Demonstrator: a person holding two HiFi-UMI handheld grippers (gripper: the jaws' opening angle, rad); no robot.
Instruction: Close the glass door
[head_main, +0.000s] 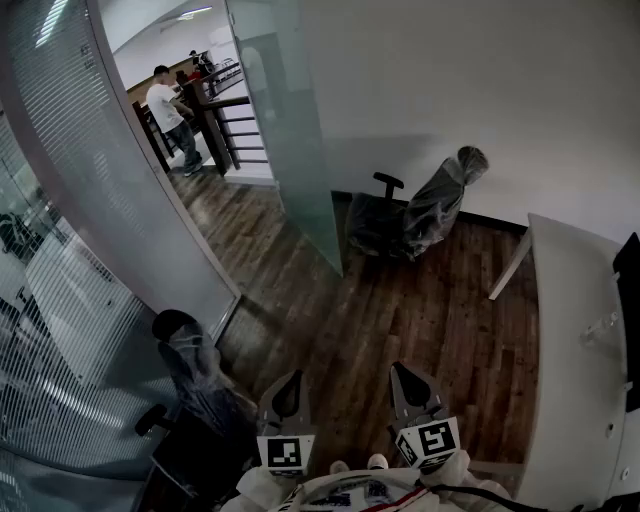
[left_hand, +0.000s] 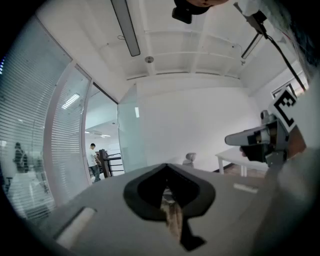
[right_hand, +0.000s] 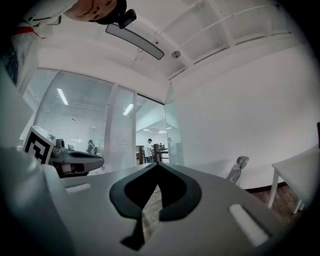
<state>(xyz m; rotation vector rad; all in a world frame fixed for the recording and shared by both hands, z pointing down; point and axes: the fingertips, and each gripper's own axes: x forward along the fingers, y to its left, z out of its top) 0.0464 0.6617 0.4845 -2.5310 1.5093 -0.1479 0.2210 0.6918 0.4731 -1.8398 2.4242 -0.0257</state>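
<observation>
The frosted glass door (head_main: 290, 130) stands swung open into the room, its free edge near the wooden floor at the middle. In the left gripper view the glass door (left_hand: 129, 135) shows left of centre, and in the right gripper view the door (right_hand: 172, 135) is straight ahead. Both grippers are low at the picture's bottom, far from the door, pointing level. My left gripper (head_main: 285, 395) (left_hand: 166, 166) is shut with nothing in it. My right gripper (head_main: 412, 385) (right_hand: 157, 164) is shut and empty too.
A plastic-wrapped office chair (head_main: 420, 215) stands by the white wall behind the door. Another wrapped chair (head_main: 195, 380) is close on my left beside the curved glass wall with blinds (head_main: 90, 230). A white table (head_main: 570, 330) runs along the right. A person (head_main: 170, 115) stands beyond the doorway.
</observation>
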